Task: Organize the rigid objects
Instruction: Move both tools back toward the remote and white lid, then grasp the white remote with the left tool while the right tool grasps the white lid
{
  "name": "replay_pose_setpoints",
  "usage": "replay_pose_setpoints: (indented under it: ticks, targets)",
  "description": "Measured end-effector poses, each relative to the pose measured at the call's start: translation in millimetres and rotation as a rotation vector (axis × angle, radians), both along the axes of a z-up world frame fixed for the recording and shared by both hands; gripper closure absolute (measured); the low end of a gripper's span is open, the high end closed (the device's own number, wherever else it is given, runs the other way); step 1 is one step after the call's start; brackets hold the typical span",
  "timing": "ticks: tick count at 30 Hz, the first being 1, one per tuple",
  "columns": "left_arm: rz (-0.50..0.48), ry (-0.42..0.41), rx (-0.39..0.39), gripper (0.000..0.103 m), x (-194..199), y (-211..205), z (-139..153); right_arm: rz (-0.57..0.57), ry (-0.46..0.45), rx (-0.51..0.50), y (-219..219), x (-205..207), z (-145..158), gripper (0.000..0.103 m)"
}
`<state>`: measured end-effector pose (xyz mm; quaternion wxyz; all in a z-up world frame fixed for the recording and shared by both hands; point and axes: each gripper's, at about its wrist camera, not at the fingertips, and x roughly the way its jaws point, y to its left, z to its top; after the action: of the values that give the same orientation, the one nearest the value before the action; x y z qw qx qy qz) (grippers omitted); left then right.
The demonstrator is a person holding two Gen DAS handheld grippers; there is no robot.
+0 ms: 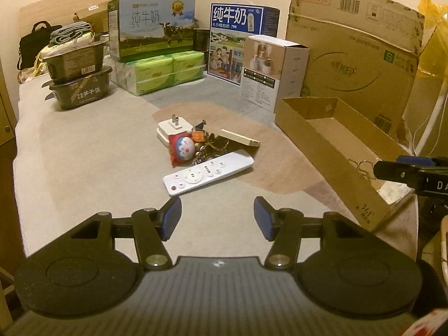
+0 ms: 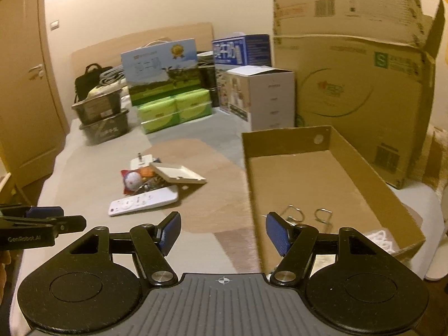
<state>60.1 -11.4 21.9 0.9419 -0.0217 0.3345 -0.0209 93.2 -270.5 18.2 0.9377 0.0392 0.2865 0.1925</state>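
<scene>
A small pile lies mid-bed: a white remote [image 1: 208, 173] [image 2: 143, 200], a white plug adapter [image 1: 174, 128] [image 2: 140, 162], a round Doraemon toy [image 1: 184, 147] [image 2: 132, 180], a flat beige box [image 1: 239, 137] [image 2: 179, 174] and dark tangled bits. A shallow cardboard tray [image 1: 330, 151] [image 2: 330, 173] on the right holds metal clips [image 2: 308, 214]. My left gripper [image 1: 217, 217] is open and empty, just short of the remote. My right gripper [image 2: 223, 231] is open and empty over the tray's near left wall.
Milk cartons [image 1: 151, 28], green tissue packs [image 1: 165, 72], stacked black food tubs [image 1: 78, 84] and a white product box [image 1: 268, 70] line the back. A large cardboard box [image 1: 352, 56] stands behind the tray. A door [image 2: 19, 84] is at left.
</scene>
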Motion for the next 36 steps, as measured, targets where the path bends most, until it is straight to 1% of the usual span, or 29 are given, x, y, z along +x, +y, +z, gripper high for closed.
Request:
replay_pose_setpoints:
  ticks: [1, 3, 5, 7, 8, 10, 12, 13, 15, 18, 20, 24, 30, 34, 36]
  targets:
    - [-0.006, 0.0, 0.004, 0.049, 1, 3, 0, 0.007, 0.0, -0.003, 3, 0, 0, 0.036]
    - [-0.029, -0.002, 0.019, 0.044, 3, 6, 0, 0.022, 0.0, -0.009, 8, 0, 0, 0.036]
    - [-0.058, 0.0, 0.035, 0.042, 7, 10, 0, 0.063, 0.002, -0.02, 17, 4, 0, 0.036]
    - [-0.087, 0.003, 0.048, 0.04, 13, 14, 1, 0.079, 0.003, -0.025, 19, 6, 0, 0.036]
    - [-0.1, 0.006, 0.055, 0.037, 17, 17, 0, 0.096, 0.006, -0.029, 21, 9, 0, 0.036]
    - [-0.13, 0.013, 0.063, 0.033, 24, 23, -1, 0.133, 0.018, -0.036, 24, 18, 0, 0.035]
    - [-0.162, 0.02, 0.077, 0.031, 33, 29, -2, 0.17, 0.024, -0.052, 28, 28, 0, 0.035]
    - [-0.179, 0.025, 0.084, 0.03, 38, 31, -3, 0.209, 0.031, -0.064, 30, 40, 0, 0.035]
    - [-0.215, 0.038, 0.099, 0.029, 49, 38, -5, 0.229, 0.035, -0.066, 31, 46, 1, 0.029]
    - [-0.269, 0.047, 0.12, 0.025, 65, 45, -9, 0.295, 0.044, -0.062, 35, 67, 3, 0.021]
    - [-0.311, 0.064, 0.135, 0.022, 75, 49, -13, 0.329, 0.058, -0.057, 38, 81, 4, 0.019]
    - [-0.405, 0.1, 0.171, 0.022, 98, 53, -25, 0.404, 0.092, -0.064, 48, 111, 4, 0.016]
    - [-0.545, 0.153, 0.207, 0.022, 130, 53, -47, 0.53, 0.117, -0.116, 71, 148, -4, 0.015]
    - [-0.626, 0.194, 0.196, 0.024, 149, 55, -59, 0.602, 0.149, -0.142, 85, 171, -15, 0.015]
    - [-0.661, 0.211, 0.186, 0.028, 158, 57, -64, 0.631, 0.164, -0.152, 91, 182, -20, 0.015]
